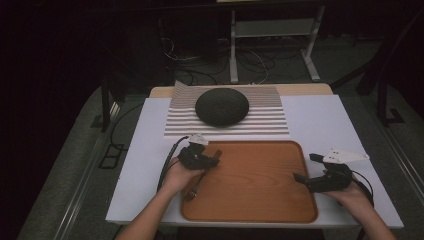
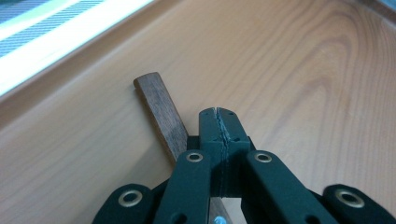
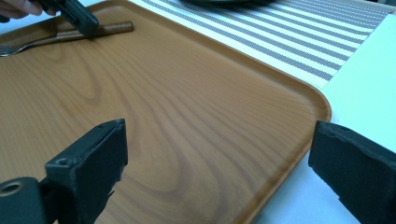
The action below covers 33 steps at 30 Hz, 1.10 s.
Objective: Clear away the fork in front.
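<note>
While the left gripper (image 1: 216, 161) is clamped on the wooden-handled metal fork (image 1: 200, 176) at the left edge of the frame's brown wooden tray (image 1: 260, 205), the pick-up is judged as begun: a grasp is made, but lifting and placing are left. The fork is seen lying flat, dark handle (image 2: 161, 112) angled towards the upper left, tines (image 3: 7, 49) towards the person. The right gripper (image 1: 306, 167) is held with jaws apart at the tray's right rim, gripping nothing.
</note>
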Each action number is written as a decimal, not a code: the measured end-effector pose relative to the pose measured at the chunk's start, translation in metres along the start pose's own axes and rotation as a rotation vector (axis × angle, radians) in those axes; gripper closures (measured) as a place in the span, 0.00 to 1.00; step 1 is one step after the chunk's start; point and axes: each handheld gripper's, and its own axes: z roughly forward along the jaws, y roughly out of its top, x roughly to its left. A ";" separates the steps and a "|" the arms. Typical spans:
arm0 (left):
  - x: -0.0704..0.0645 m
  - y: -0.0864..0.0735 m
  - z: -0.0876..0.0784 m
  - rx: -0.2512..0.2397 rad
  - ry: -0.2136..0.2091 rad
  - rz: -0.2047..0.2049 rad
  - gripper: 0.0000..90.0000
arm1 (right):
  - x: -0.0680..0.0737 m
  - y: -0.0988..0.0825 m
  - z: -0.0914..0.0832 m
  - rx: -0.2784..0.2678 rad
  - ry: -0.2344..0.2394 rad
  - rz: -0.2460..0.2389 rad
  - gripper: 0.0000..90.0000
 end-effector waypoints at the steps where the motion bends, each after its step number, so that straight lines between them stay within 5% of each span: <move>1: 0.002 -0.001 -0.002 -0.003 0.004 -0.007 1.00 | 0.000 0.000 0.000 0.001 0.000 0.000 0.05; 17: 0.028 -0.022 -0.032 -0.024 0.055 -0.096 1.00 | 0.000 0.000 -0.001 0.000 0.001 0.001 0.05; 24: 0.032 -0.024 -0.037 -0.046 0.055 -0.098 0.98 | 0.000 0.000 -0.001 -0.002 0.000 0.001 0.05; 29: 0.024 -0.020 -0.042 -0.080 0.053 -0.058 0.86 | 0.000 0.000 -0.001 -0.002 0.000 0.002 0.05; 33: 0.019 -0.020 -0.050 -0.099 0.074 -0.038 0.66 | -0.001 -0.001 -0.002 -0.003 -0.002 0.003 0.05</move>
